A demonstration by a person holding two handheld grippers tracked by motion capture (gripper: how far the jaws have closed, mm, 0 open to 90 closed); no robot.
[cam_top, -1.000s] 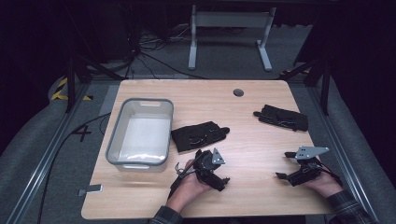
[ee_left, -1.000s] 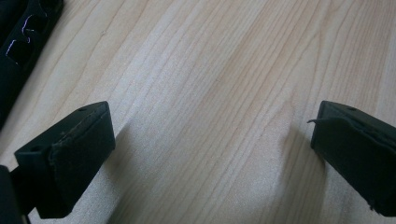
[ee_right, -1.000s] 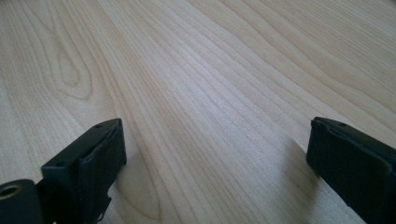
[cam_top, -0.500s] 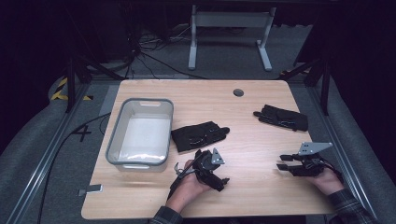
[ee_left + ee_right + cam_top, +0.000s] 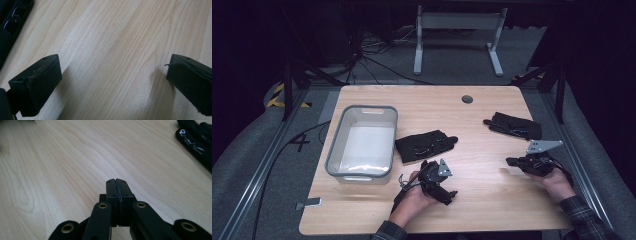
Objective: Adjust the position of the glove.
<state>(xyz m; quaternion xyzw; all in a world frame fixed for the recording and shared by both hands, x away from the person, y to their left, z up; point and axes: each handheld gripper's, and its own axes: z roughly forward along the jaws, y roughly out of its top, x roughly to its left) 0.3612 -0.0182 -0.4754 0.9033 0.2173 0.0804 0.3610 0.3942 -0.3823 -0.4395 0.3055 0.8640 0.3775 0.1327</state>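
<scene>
Two black gloves lie on the wooden table (image 5: 482, 210). One glove (image 5: 424, 145) sits at the middle, beside the bin; the other glove (image 5: 513, 126) lies at the right. My left gripper (image 5: 446, 192) rests low in a hand just in front of the middle glove, jaws open wide over bare wood (image 5: 113, 82), with that glove's edge (image 5: 10, 22) at the upper left of its view. My right gripper (image 5: 510, 161) points left, in front of the right glove (image 5: 197, 142). Its jaws have just been closing and now stand shut (image 5: 116, 181) with nothing between them.
A clear plastic bin (image 5: 332, 150) with a grey rim stands on the left half of the table. A round cable hole (image 5: 467, 99) sits near the far edge. A metal stand (image 5: 457, 35) and cables lie on the floor beyond.
The right gripper's jaws have gone from open to shut, and that hand has lifted and shifted a little toward the right glove. The left hand has stayed put.
</scene>
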